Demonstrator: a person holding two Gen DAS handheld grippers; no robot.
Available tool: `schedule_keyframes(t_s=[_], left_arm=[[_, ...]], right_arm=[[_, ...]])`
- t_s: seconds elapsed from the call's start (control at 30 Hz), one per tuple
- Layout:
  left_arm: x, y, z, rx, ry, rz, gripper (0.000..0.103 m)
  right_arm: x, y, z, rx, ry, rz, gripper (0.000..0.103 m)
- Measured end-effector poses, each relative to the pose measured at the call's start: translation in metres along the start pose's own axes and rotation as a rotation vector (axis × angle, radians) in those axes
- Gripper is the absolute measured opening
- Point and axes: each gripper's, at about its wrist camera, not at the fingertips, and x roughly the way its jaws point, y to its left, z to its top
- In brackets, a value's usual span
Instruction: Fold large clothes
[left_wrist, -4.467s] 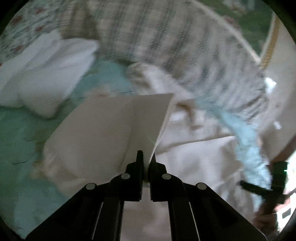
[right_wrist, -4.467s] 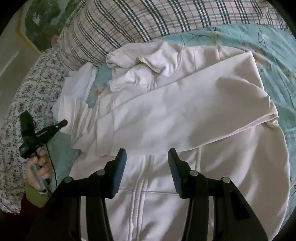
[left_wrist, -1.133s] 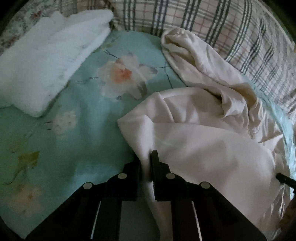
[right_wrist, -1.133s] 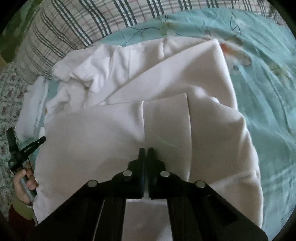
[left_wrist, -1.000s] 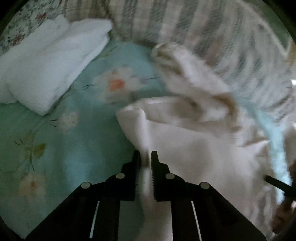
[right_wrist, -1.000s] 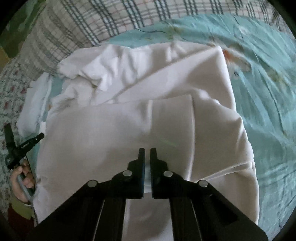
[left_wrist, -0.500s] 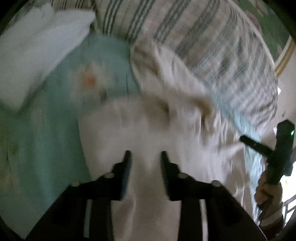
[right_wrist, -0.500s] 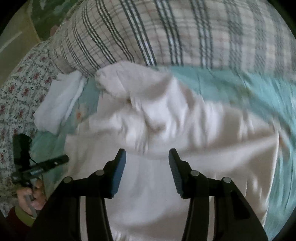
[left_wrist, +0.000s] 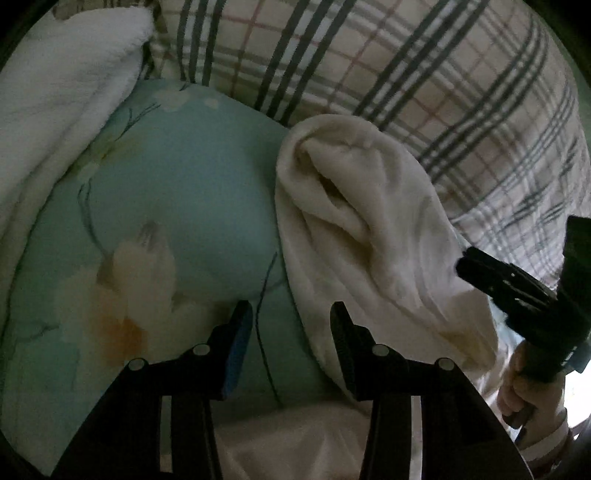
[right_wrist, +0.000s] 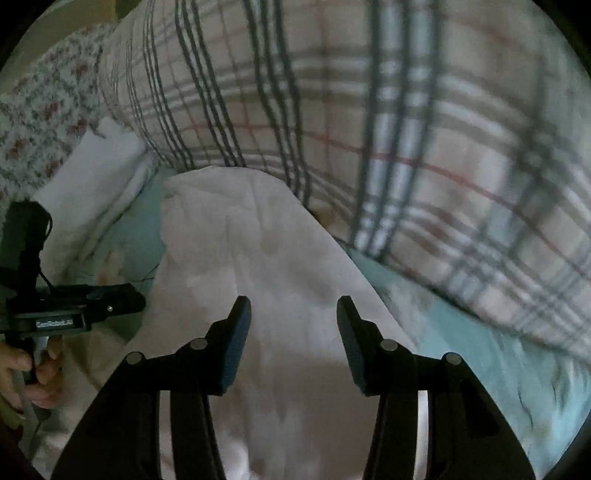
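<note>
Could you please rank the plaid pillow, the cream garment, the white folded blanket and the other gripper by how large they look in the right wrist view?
1. Plaid grey-and-red checked pillow, filling most of the frame.
2. Cream fleece garment, though its nearness to the camera inflates it.
3. White folded blanket.
4. Black left gripper; partly cut off, so close to the blanket.

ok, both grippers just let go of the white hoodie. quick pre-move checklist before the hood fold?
1. Left gripper empty: ok. Its jaws have just opened, with only teal sheet between them.
2. Right gripper empty: ok. Its jaws have just opened and hang over the hoodie, not pinching it.
3. Hood reachable: ok, it lies crumpled against the plaid pillow.
4. Hood flat: not ok.
5. Body fold holding: cannot tell, mostly out of view.
6. Folded white towel clear of the hoodie: ok.
</note>
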Motion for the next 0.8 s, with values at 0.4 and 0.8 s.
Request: schedule_keyframes(t_s=[0.4,0.8], left_arm=[[0.035,-0.026,0.035,0.124,-0.028,0.056,0.045],[0.032,-0.101,0.014,0.309,-0.080,-0.049,0.001]], right_arm=[[-0.026,-0.034,0.011,0.037,-0.113,-0.032,0.002],[-0.111,-0.099,-0.041,0.229,-0.178,-0.045,0.002]])
